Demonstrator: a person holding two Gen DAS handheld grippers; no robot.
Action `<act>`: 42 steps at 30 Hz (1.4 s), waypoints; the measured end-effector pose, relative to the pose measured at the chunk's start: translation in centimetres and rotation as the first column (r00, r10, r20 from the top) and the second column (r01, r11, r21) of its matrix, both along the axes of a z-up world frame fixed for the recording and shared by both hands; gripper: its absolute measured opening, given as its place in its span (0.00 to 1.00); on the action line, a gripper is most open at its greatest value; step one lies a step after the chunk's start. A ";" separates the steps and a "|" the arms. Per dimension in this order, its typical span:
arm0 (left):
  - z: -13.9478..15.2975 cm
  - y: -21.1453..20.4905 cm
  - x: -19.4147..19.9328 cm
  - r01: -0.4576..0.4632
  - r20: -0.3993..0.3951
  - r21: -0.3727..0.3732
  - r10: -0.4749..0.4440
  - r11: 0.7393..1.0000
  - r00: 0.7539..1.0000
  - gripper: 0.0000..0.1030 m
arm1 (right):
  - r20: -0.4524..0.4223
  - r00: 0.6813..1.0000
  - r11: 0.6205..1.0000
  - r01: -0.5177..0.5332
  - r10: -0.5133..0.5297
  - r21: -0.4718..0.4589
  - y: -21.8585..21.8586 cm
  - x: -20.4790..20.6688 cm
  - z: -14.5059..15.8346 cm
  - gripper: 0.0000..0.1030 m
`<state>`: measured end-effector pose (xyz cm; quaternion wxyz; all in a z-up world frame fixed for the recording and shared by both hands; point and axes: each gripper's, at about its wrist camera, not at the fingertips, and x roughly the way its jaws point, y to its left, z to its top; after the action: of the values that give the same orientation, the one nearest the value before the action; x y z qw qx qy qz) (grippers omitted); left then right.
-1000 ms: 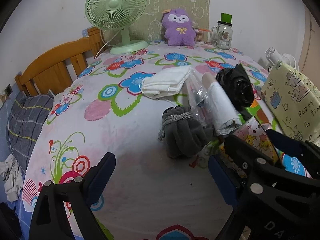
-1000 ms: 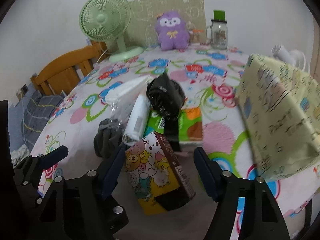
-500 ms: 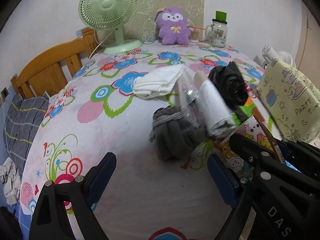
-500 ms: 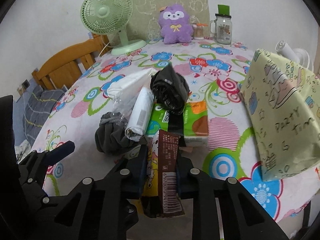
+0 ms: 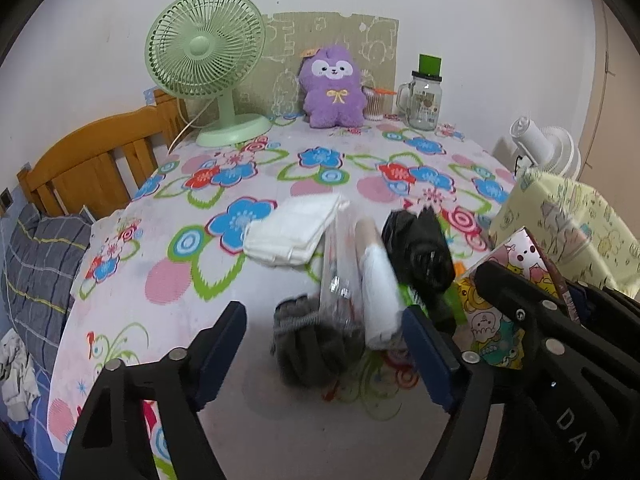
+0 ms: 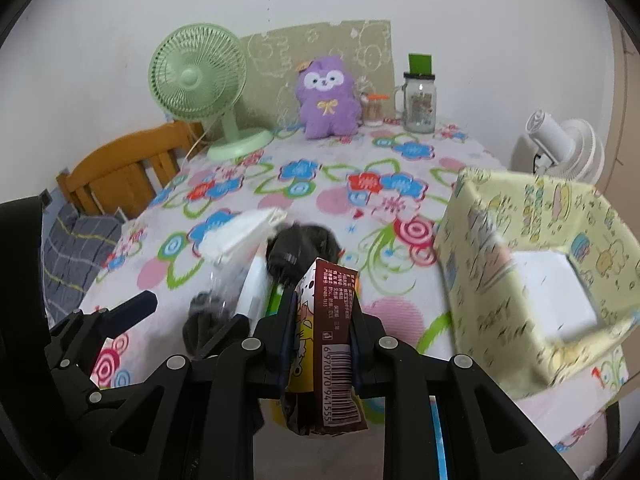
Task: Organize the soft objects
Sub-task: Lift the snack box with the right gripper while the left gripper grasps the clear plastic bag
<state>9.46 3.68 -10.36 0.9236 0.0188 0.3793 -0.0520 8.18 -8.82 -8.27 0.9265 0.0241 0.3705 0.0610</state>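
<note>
My right gripper [image 6: 320, 344] has its jaws clamped tight on the cartoon snack packet [image 6: 324, 344], barcode side up, lifted clear of the bench [image 6: 400, 312]. My left gripper [image 5: 324, 352] has jaws apart, just been closing a bit, pads touching nothing; in view btwn them the grey fuzzy bundle [image 5: 312, 340] lies on the bench. Just beside it, to the right: clear plastic wrap [image 5: 336, 256], white roll [image 5: 378, 280], black bag roll [image 5: 420, 248], w/ a green pack [image 6: 276, 300] under them. Folded white cloth [image 5: 296, 228] sits just behind that pile. Yellow patterned box [image 6: 532, 272] stands at bench's right edge, open, well apart from the pile. At the far end: green fan [image 5: 208, 64], purple plush [image 5: 334, 88], glass jar [image 5: 424, 100]
</note>
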 end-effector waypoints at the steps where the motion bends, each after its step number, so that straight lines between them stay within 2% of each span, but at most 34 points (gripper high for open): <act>1: 0.3 0.1 0.3 -0.002 0.001 -0.004 0.002 1.000 1.000 0.77 | 0.006 1.000 1.000 0.003 -0.003 0.000 -0.1 0.2 0.3 0.24; 5: 0.6 0.6 1.0 -0.017 0.004 -0.014 0.017 1.000 1.000 0.74 | 0.018 1.000 1.000 0.009 -0.009 0.005 -0.1 1.1 0.9 0.24; 8: -0.1 0.9 2.1 -0.024 -0.040 -0.033 0.023 0.999 0.999 0.67 | 0.013 1.000 1.000 0.008 -0.008 0.004 0.1 1.8 0.8 0.24; 16: -1.4 0.4 4.4 -0.006 -0.094 -0.047 0.002 0.999 0.996 0.62 | -0.014 1.000 1.000 0.025 -0.026 -0.008 0.1 3.5 -0.1 0.24; 18: -1.9 0.1 4.9 0.001 -0.111 -0.042 -0.006 0.999 0.994 0.53 | -0.019 0.999 0.999 0.032 -0.032 -0.011 0.0 3.9 -0.3 0.24; 20: -2.6 -0.2 5.3 0.016 -0.138 -0.052 -0.023 0.999 0.990 0.48 | -0.025 0.999 0.999 0.036 -0.036 -0.014 -0.1 4.2 -0.6 0.24; 22: -2.6 -0.4 5.3 0.016 -0.126 -0.046 -0.021 0.999 0.992 0.44 | -0.032 0.999 0.999 0.038 -0.038 -0.015 -0.1 4.4 -0.8 0.24; 25: -2.3 -0.3 5.1 0.005 -0.118 -0.065 -0.013 0.998 0.993 0.22 | -0.040 0.999 0.999 0.037 -0.038 -0.010 -0.2 4.5 -1.1 0.24; 30: -2.0 -1.0 4.4 0.028 -0.119 -0.058 -0.035 0.998 0.992 0.20 | -0.036 0.999 1.000 0.031 -0.031 -0.002 -0.3 4.2 -0.9 0.24; 42: -0.1 -1.9 2.0 0.032 -0.066 -0.050 -0.035 0.998 0.997 0.18 | 0.006 1.000 1.000 0.019 -0.020 0.005 -0.5 2.3 0.6 0.25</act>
<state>11.49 1.80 -10.50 0.9096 0.0009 0.4082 -0.0774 10.50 -9.34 -7.64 0.9281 0.0299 0.3672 0.0530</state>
